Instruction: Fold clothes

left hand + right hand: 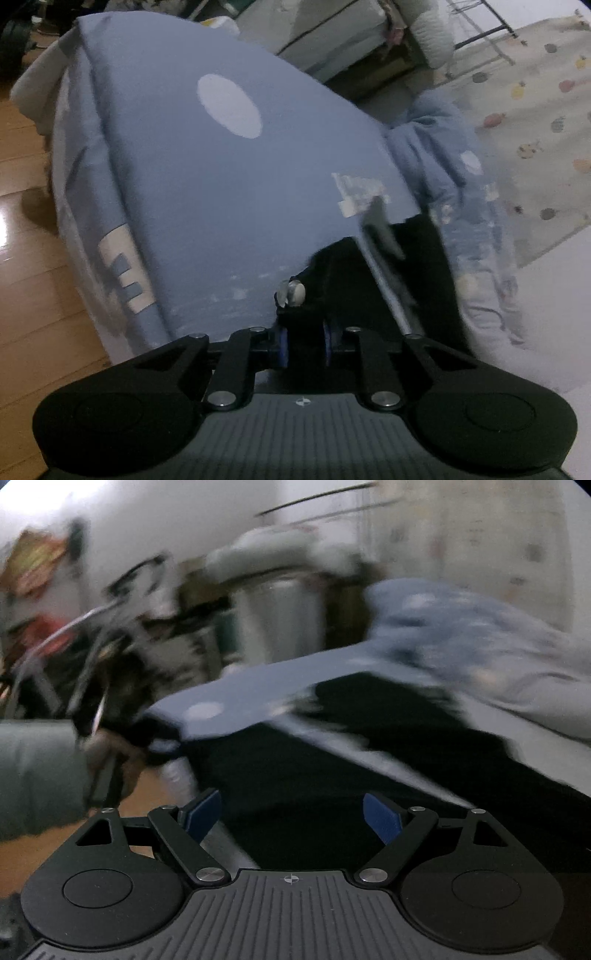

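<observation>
Wooden floor (33, 288) runs along the left side of the bed (554, 314), and a patterned rug (524, 122) lies beyond its far edge.

Your left gripper (304, 332) has its blue pads drawn close together, pinching the near edge of a dark garment (417, 258), and a pale button sits right at the pinch. A blue cloth with white dots (229, 177) hangs or stretches over the bed's left edge beside it; whether it is a second garment or bedding, you cannot tell.

Your right gripper (293, 818) is spread wide and holds nothing, poised over the dark garment (369, 760), which lies across the bed's near edge. A crumpled blue heap (461, 627) sits toward the far right. The right view is heavily blurred.

Judging from this, the fold is barely begun: nothing shows a neat folded stack, the dark piece looks rumpled, and only one side is grasped. You likely need a second grip before spreading and folding.

Only a large pale block letter, seemingly an "E" (125, 273), reads on the blue cloth; the white patch (358, 192) is illegible.
</observation>
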Tool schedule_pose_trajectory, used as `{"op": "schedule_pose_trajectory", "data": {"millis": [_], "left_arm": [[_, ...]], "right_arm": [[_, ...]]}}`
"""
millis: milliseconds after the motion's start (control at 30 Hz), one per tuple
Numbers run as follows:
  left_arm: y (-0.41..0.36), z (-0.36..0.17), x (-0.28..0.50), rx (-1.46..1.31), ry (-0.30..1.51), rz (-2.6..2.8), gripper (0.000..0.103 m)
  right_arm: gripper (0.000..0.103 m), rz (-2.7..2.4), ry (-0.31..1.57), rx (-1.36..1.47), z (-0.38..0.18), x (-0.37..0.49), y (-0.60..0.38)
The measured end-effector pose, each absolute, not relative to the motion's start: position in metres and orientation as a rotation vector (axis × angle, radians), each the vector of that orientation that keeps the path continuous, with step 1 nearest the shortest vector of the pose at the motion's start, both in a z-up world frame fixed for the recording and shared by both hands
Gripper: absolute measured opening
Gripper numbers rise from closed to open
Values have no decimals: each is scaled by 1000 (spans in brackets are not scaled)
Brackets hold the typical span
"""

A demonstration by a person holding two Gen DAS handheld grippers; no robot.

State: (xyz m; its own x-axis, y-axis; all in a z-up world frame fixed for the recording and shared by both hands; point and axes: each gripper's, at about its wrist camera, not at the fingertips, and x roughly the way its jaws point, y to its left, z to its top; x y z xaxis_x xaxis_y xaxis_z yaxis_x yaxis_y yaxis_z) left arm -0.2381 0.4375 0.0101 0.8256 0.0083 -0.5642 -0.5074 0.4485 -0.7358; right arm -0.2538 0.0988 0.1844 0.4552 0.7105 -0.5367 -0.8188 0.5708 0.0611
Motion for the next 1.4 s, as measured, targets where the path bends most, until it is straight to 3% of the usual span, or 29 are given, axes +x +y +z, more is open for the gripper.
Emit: {"op": "schedule_pose_trajectory", "data": {"millis": [167,300,367,433,467,500,567,633,667,700,733,767,800,900,967,1033,1100,1233,1400], "left_arm": [[437,31,-232,-1056,543,300,19],[441,34,-228,-1075,554,285,19],[441,33,-226,-1090,559,277,19],[440,30,-226,-1083,560,267,19],[438,28,-225,-1082,556,267,20],[436,26,-224,-1081,552,265,28],[431,19,-224,-1099,560,259,34],[423,14,-216,-1111,570,252,50],[419,13,-214,-1117,569,252,50],[416,12,-211,-1122,567,252,45],[414,13,-209,-1122,561,251,19],[412,14,-207,-1115,555,251,8],[411,16,-207,-1114,549,251,6],[409,25,-206,-1099,548,254,6],[406,34,-207,-1086,541,259,6],[405,41,-209,-1087,534,278,6],[400,49,-212,-1086,528,298,6],[387,63,-213,-1079,515,327,6],[371,73,-212,-1113,485,377,6]], "right_arm": [[85,1071,517,-371,125,-250,218],[77,1096,473,-551,85,-254,289],[52,1058,456,-673,69,-256,309],[7,992,434,-768,58,-256,319],[3,996,439,-761,59,-253,318],[3,1000,443,-753,61,-251,316],[3,1009,421,-743,67,-251,311],[3,1024,403,-738,73,-253,307],[3,1031,407,-733,76,-252,306],[3,1033,406,-730,77,-254,304],[3,1034,405,-726,77,-256,304],[3,1040,412,-718,77,-258,302],[3,1043,417,-710,75,-254,300],[5,1035,423,-653,84,-256,287],[13,1016,428,-575,97,-256,264],[33,980,436,-480,111,-256,230],[45,936,446,-380,123,-257,191],[52,780,477,-174,144,-251,100],[77,489,497,47,144,-246,-30]]}}
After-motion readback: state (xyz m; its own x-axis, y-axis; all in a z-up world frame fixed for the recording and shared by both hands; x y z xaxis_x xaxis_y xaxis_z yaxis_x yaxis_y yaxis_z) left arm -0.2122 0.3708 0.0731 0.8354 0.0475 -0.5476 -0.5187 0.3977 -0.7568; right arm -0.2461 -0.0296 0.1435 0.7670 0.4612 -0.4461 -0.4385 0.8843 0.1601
